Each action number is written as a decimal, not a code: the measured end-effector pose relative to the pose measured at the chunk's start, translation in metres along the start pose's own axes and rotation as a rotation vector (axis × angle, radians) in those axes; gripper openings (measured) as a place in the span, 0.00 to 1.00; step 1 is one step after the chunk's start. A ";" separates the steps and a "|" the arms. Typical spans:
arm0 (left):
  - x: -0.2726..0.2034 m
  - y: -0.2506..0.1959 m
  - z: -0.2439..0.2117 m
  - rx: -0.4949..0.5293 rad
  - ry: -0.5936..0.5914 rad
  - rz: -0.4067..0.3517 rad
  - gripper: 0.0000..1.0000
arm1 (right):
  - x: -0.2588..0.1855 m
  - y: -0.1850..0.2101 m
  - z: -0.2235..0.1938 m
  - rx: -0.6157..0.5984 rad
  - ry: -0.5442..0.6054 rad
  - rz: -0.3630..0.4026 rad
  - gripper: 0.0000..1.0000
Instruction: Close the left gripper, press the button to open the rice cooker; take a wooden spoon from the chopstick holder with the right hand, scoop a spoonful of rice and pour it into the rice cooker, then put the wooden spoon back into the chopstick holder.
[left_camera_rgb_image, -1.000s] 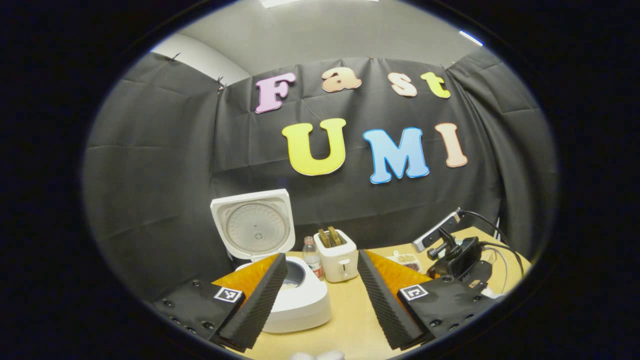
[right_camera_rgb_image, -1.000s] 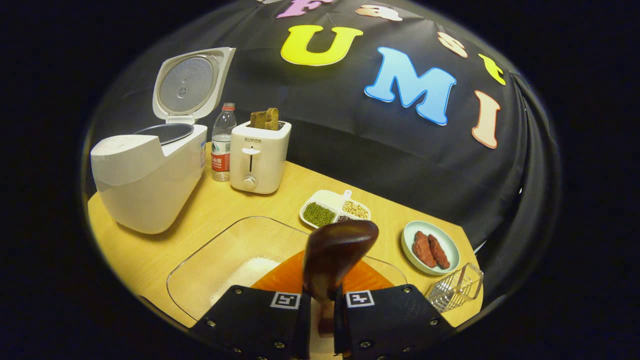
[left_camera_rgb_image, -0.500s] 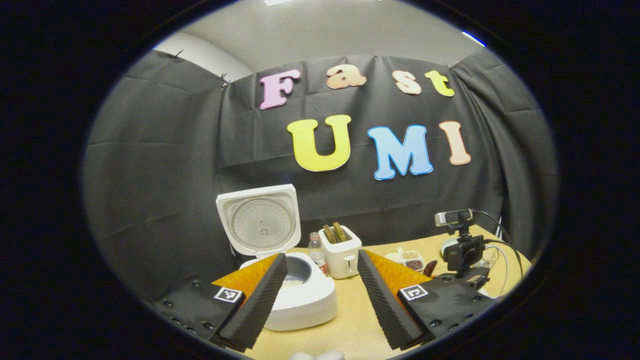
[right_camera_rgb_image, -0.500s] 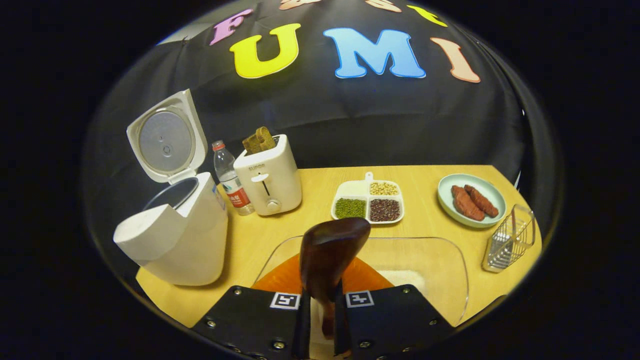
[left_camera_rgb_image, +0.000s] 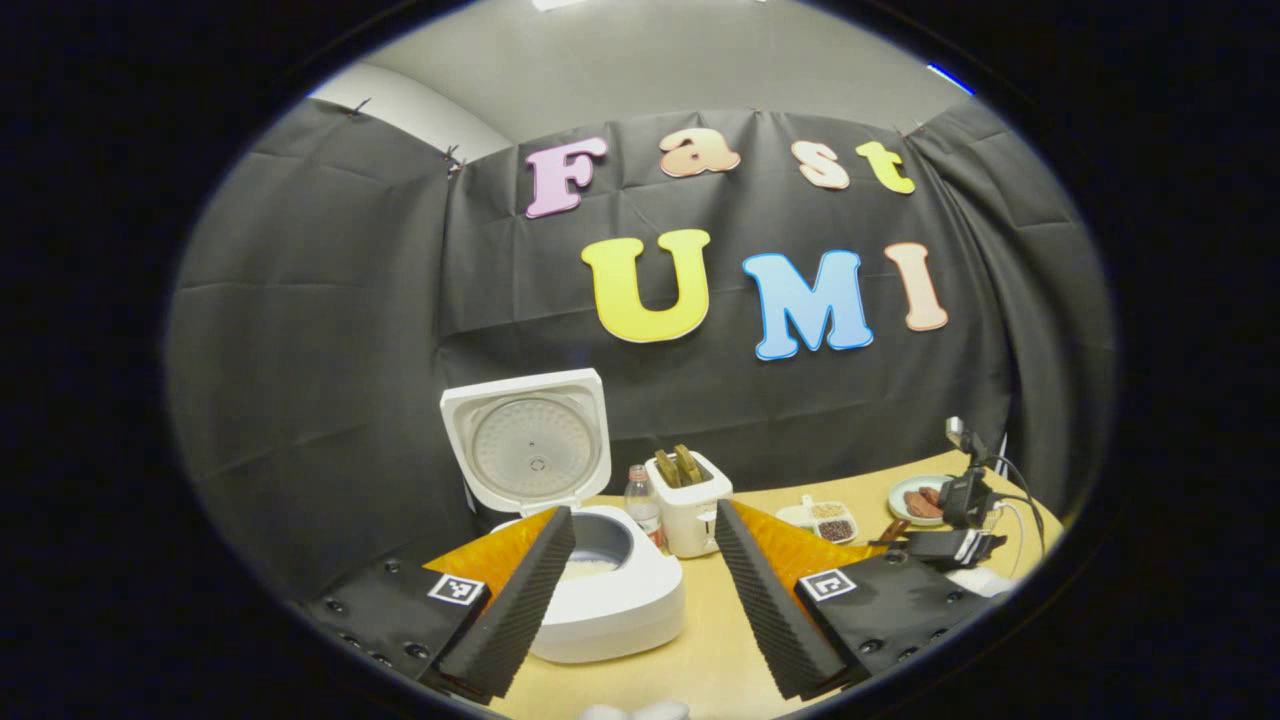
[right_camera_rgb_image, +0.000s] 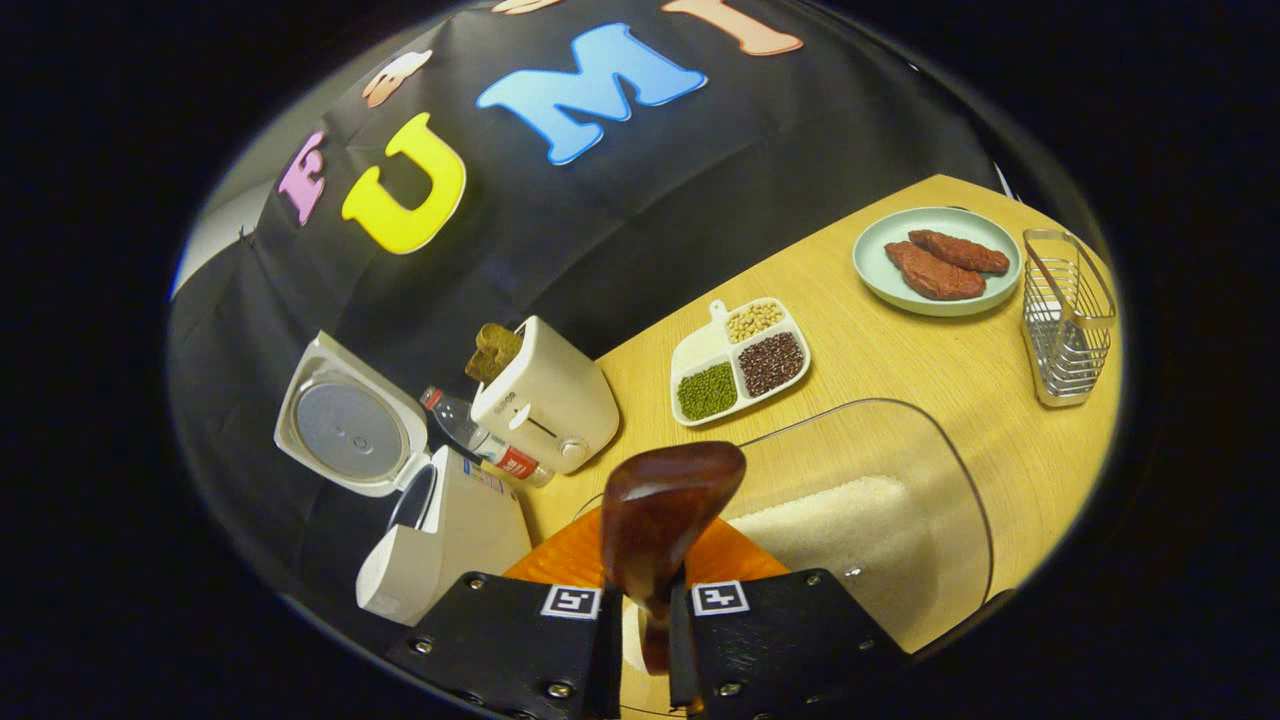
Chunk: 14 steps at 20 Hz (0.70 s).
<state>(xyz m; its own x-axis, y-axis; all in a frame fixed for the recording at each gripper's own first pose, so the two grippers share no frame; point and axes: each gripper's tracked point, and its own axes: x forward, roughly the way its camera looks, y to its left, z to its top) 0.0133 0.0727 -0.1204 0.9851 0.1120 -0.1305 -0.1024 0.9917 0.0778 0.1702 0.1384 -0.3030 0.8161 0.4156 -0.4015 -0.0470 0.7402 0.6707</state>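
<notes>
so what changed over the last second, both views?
The right gripper swung round toward the chopstick holder, rolling as it went, so the table now shows tilted; in the left gripper view it moved off to the right. It stays shut on the wooden spoon. The left gripper drifted slightly and stays open. The rice cooker is open as before, with rice in its pot; nothing on the table moved.

This is a staged recording booth dressed as a kitchen, not a real home. A pale wooden table (right_camera_rgb_image: 900, 370) carries a white rice cooker with its lid up (left_camera_rgb_image: 590, 570), a white toaster holding bread (right_camera_rgb_image: 545, 400) and a pale green plate of sausages (right_camera_rgb_image: 880, 285). Creased black cloth (left_camera_rgb_image: 320, 330) hangs pinned behind it under a bare grey ceiling (left_camera_rgb_image: 650, 60).
</notes>
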 end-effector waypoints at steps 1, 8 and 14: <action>0.000 -0.001 0.003 0.001 -0.003 -0.004 0.98 | -0.005 -0.002 0.010 0.036 -0.017 0.010 0.19; 0.002 -0.007 0.018 0.014 -0.028 -0.020 0.99 | -0.041 -0.035 0.062 0.303 -0.141 0.048 0.18; 0.003 -0.012 0.019 0.016 -0.028 -0.032 0.99 | -0.051 -0.038 0.066 0.324 -0.141 0.043 0.19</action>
<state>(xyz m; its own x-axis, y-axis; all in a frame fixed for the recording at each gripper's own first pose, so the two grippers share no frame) 0.0203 0.0603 -0.1027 0.9913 0.0784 -0.1053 -0.0690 0.9935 0.0900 0.1685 0.0540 -0.2667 0.8899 0.3488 -0.2938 0.0836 0.5085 0.8570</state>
